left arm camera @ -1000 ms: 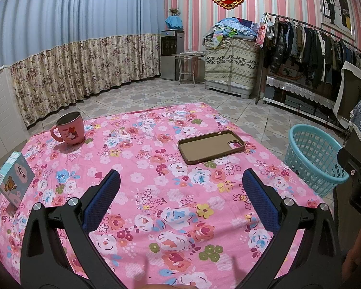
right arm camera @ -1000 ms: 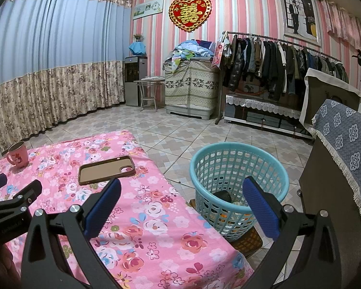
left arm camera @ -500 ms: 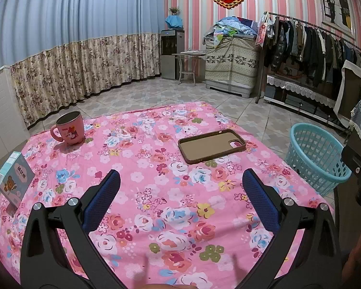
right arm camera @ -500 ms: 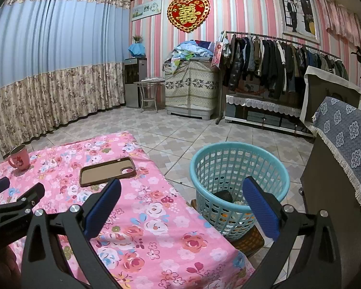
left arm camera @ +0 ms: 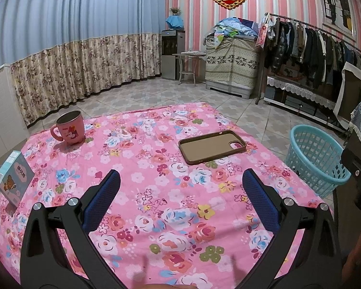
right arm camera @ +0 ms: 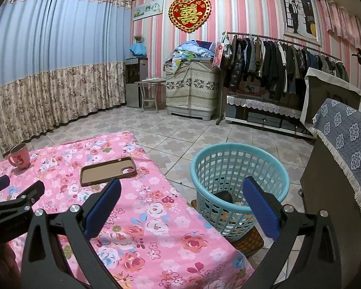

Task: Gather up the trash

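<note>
Both the left gripper (left arm camera: pixel 180 192) and right gripper (right arm camera: pixel 180 200) hung empty with jaws spread wide. The basket (right arm camera: pixel 240 168), at two o'clock off the surface (left arm camera: pixel 156 192), already held trash, probably placed floor-level for easy dropping. No loose trash showed on the cloth.

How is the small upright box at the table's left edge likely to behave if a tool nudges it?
The small box stands upright on a narrow base, so it probably tips easily. It looks like thin card, likely light. Sitting near the table edge, it might fall off.
</note>
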Demonstrator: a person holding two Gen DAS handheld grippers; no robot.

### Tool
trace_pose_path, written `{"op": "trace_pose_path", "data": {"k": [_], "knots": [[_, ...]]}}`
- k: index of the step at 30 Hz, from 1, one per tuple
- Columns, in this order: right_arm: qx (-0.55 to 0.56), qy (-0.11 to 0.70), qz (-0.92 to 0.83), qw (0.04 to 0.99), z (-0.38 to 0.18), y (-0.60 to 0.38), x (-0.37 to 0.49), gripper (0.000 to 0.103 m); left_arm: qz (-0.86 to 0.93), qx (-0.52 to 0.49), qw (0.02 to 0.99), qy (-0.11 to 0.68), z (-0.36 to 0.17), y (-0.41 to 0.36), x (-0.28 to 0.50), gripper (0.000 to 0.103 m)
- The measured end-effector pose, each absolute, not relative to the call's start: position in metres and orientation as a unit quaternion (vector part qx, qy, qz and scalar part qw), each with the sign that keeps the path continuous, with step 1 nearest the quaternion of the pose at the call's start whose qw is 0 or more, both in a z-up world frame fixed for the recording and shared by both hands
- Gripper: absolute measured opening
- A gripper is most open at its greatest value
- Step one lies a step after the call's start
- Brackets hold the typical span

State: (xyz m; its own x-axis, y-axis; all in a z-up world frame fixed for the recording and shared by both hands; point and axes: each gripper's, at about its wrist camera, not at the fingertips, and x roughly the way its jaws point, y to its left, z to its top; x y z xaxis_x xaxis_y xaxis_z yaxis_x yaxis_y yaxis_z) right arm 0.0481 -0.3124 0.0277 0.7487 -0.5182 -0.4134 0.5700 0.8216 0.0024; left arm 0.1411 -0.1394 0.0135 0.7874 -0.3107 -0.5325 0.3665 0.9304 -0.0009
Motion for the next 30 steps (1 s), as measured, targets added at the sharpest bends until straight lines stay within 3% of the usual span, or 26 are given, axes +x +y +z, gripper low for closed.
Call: {"op": "trace_pose_path", "data": {"k": [30], "knots": [[0.069,0.203,-0.290,0.933,0.0293,-0.3171,0.0483,0.099,-0.179,0.052,0.943,0.277,0.0136,-0.1406,0.1422,0.098]]}}
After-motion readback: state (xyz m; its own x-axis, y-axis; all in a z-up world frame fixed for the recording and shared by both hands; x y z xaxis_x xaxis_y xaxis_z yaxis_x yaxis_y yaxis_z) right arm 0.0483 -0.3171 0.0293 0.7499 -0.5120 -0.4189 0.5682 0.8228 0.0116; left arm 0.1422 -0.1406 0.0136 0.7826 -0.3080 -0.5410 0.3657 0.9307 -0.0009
